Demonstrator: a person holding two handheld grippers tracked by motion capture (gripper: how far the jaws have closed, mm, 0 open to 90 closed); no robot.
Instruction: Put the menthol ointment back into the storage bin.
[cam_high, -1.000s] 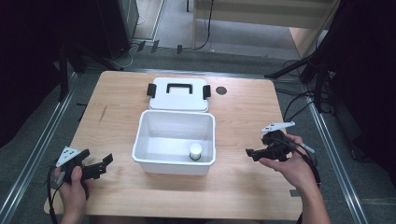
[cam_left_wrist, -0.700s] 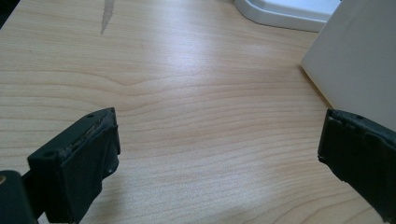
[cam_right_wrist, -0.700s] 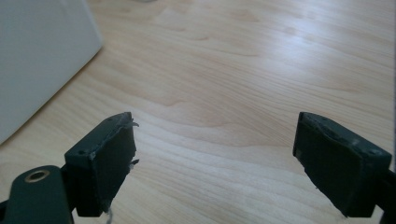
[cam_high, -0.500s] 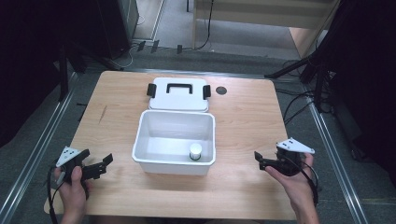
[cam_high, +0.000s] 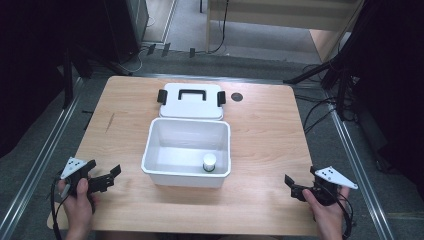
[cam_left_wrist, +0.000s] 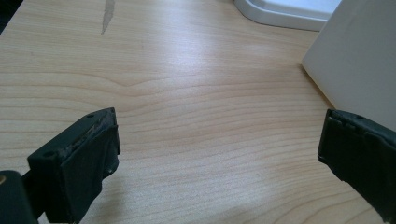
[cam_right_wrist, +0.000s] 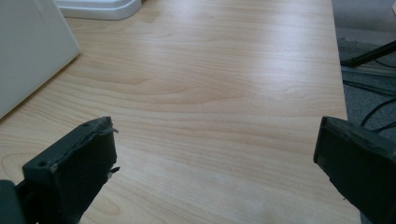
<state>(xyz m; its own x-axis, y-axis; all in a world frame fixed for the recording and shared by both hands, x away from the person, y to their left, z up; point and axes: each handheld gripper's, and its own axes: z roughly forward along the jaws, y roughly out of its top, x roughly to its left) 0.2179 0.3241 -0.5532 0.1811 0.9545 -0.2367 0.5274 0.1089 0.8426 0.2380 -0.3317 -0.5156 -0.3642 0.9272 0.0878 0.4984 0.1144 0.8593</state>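
Grippers rest low at the near corners of the wooden table (cam_high: 260, 125), one in each of my hands. My left gripper (cam_high: 112, 177) sits at the near left, its jaws spread wide with nothing between them; in the left gripper view (cam_left_wrist: 217, 154) bare wood lies between the two black jaws, and the white wall of the box (cam_left_wrist: 359, 65) stands just beyond the right one. My right gripper (cam_high: 295, 187) sits at the near right, close to the table's edge. Its jaws have just been opening and now stand fully apart, empty; the right gripper view (cam_right_wrist: 215, 158) shows plain tabletop between them, with the box (cam_right_wrist: 28, 51) off to the left.

The white box (cam_high: 187, 172) stands open in the middle of the table, between my two grippers and apart from both. A small white jar (cam_high: 209, 162) stands upright inside it, by the near right corner. The lid (cam_high: 191, 105), with its dark handle and side clips, lies flat just beyond the box's far wall. A small dark round spot (cam_high: 236, 96) sits on the table just right of the lid.
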